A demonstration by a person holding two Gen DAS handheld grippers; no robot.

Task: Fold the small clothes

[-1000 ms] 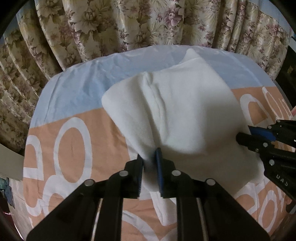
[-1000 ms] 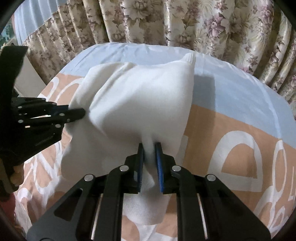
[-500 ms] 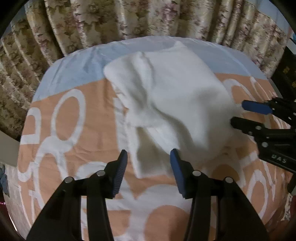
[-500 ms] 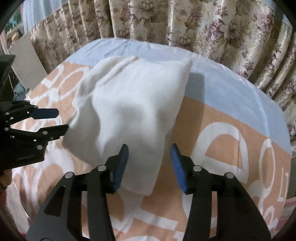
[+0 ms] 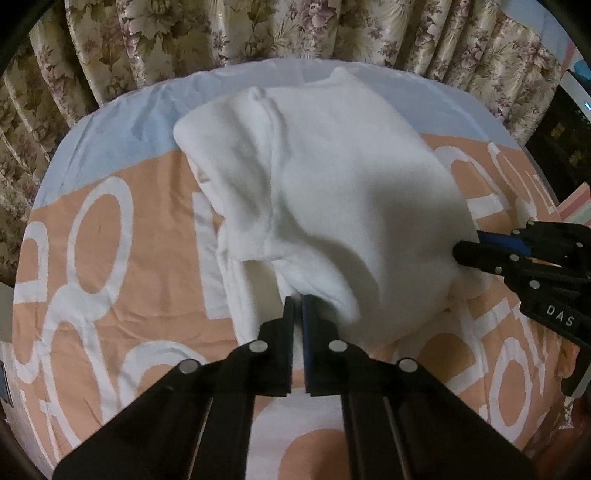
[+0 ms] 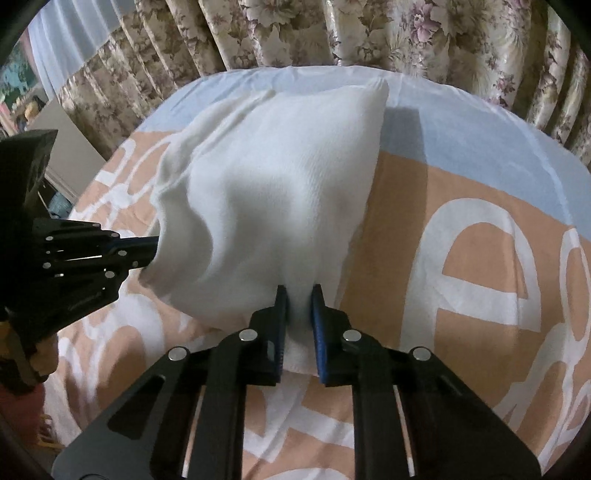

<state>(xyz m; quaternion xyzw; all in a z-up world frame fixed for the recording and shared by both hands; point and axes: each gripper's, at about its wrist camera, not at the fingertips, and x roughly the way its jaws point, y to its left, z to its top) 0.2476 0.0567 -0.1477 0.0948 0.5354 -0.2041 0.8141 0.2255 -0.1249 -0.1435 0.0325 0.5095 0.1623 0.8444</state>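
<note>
A small white fleece garment (image 5: pixel 332 192) lies partly folded on a round table with an orange, white and pale blue cloth (image 5: pixel 110 229). My left gripper (image 5: pixel 298 301) is shut on the garment's near edge, which is lifted off the cloth. My right gripper (image 6: pixel 298 290) is shut on the garment (image 6: pixel 280 177) at its near edge too, with white fabric bunched between the fingers. Each gripper shows in the other's view: the right one (image 5: pixel 476 245) at the garment's right side, the left one (image 6: pixel 147 245) at its left side.
Floral curtains (image 5: pixel 258 33) hang close behind the table's far edge. A dark cabinet (image 5: pixel 565 125) stands at the right. A pale box or furniture (image 6: pixel 70 147) stands beyond the table's left edge.
Half a second ago both grippers were open with the garment lying flat. Both have now shut on the garment's near edge and raised it.
</note>
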